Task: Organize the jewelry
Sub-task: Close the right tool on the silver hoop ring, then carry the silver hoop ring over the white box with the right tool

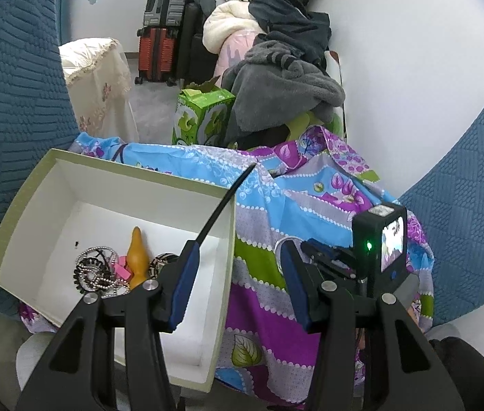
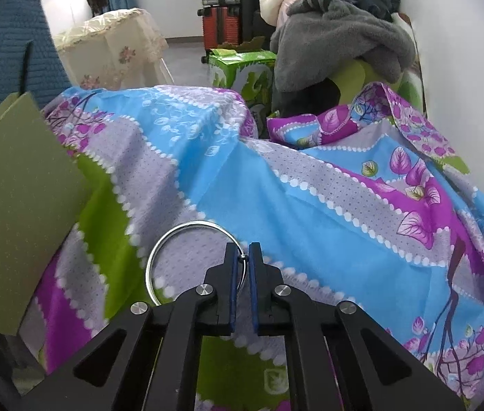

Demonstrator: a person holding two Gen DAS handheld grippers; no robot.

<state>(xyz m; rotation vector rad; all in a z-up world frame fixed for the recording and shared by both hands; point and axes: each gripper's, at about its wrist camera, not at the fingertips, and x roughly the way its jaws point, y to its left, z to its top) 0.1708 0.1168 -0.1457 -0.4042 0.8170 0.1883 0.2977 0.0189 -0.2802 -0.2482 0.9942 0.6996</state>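
A white box with olive rim sits on the flowered cloth and holds a beaded chain pile, an orange piece, pink bits and a patterned bangle. My left gripper is open and empty, its jaws straddling the box's right wall. My right gripper is shut on a silver bangle, which it holds just above the cloth right of the box. The right gripper and bangle also show in the left wrist view.
The flowered cloth covers the surface. Blue cushions stand left and right. Behind are a green carton, a clothes heap, a lace-covered stand and suitcases. A thin black rod crosses the box.
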